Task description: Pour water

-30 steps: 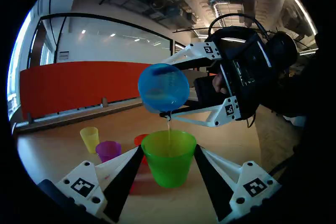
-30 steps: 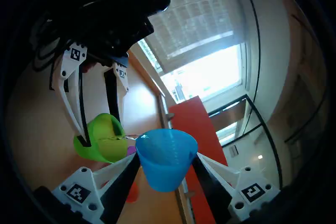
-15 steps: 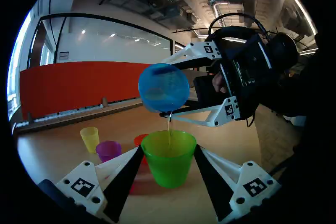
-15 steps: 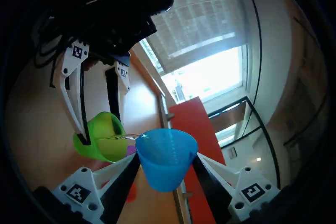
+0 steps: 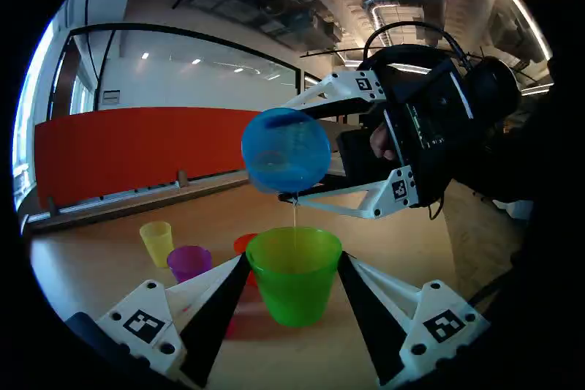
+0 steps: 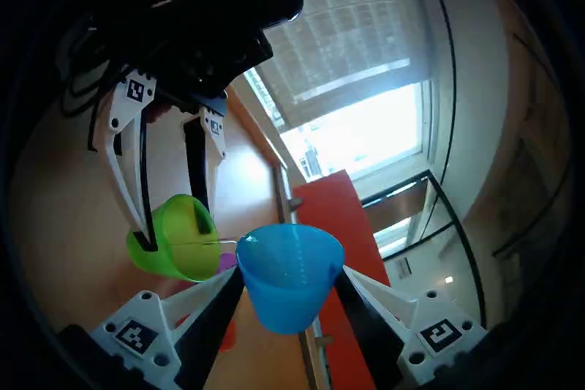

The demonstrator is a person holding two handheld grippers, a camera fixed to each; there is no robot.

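My left gripper (image 5: 294, 280) is shut on a green cup (image 5: 294, 273), held upright just above the wooden table (image 5: 95, 262). Straight above it my right gripper (image 5: 296, 152) holds a blue cup (image 5: 285, 150) tipped over on its side, and a thin thread of water (image 5: 294, 216) falls from its rim into the green cup. In the right gripper view the blue cup (image 6: 289, 284) sits between my right gripper's (image 6: 289, 280) fingers, its rim next to the green cup (image 6: 175, 238), which the left gripper (image 6: 168, 233) holds.
A yellow cup (image 5: 156, 241), a purple cup (image 5: 188, 262) and a red cup (image 5: 246, 244) stand on the table behind the green one. A person's hand (image 5: 380, 145) holds the right gripper. An orange wall panel (image 5: 131, 145) runs along the far side.
The water stream has thinned to a fine thread. The blue cup has shifted very slightly; the green cup stays where it was.
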